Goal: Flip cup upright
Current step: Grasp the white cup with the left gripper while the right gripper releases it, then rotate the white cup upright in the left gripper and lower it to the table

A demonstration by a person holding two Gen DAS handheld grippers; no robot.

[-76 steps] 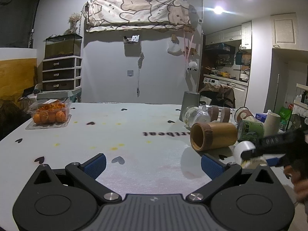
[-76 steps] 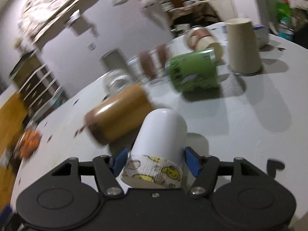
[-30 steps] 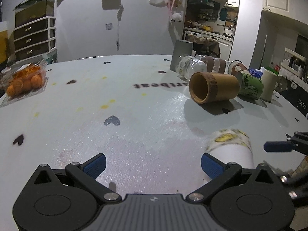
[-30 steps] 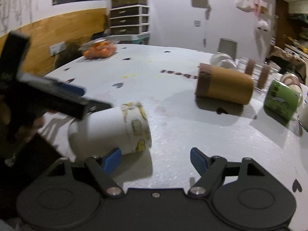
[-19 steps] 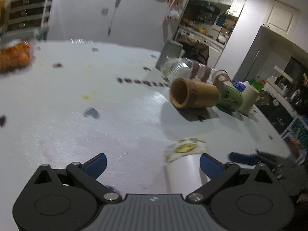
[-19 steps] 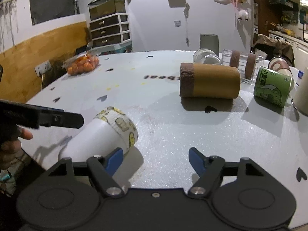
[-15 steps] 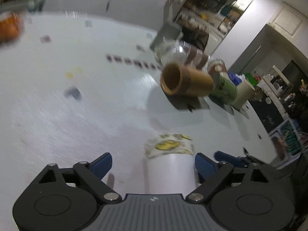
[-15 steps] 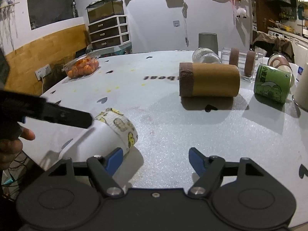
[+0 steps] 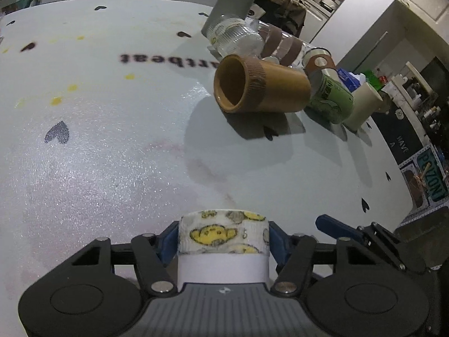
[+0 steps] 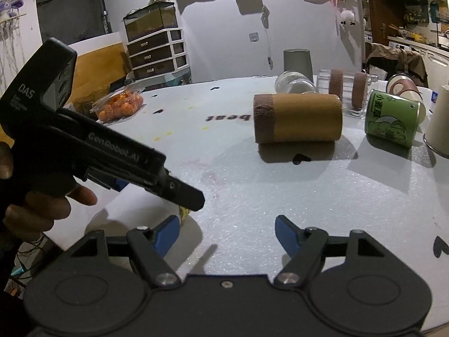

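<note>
A white paper cup (image 9: 223, 255) with a yellow-duck tape band at its rim lies on its side on the white table (image 9: 112, 146). My left gripper (image 9: 223, 241) is shut on it, blue pads at both sides of the band. In the right wrist view the cup (image 10: 132, 210) is mostly hidden behind the left gripper's body (image 10: 92, 151). My right gripper (image 10: 227, 231) is open and empty, just right of the cup; one of its blue fingers (image 9: 334, 227) shows in the left wrist view.
A brown cup (image 9: 261, 87) lies on its side mid-table, with a green mug (image 9: 331, 98), a beige cup (image 9: 362, 106), glass jars (image 9: 238, 38) and a grey cup (image 9: 228, 9) behind. A box of oranges (image 10: 120, 106) sits far left. The table edge is near.
My right gripper let go of the white cup and laid it on its side near the table edge. My left gripper moved in over it and closed on its taped rim.
</note>
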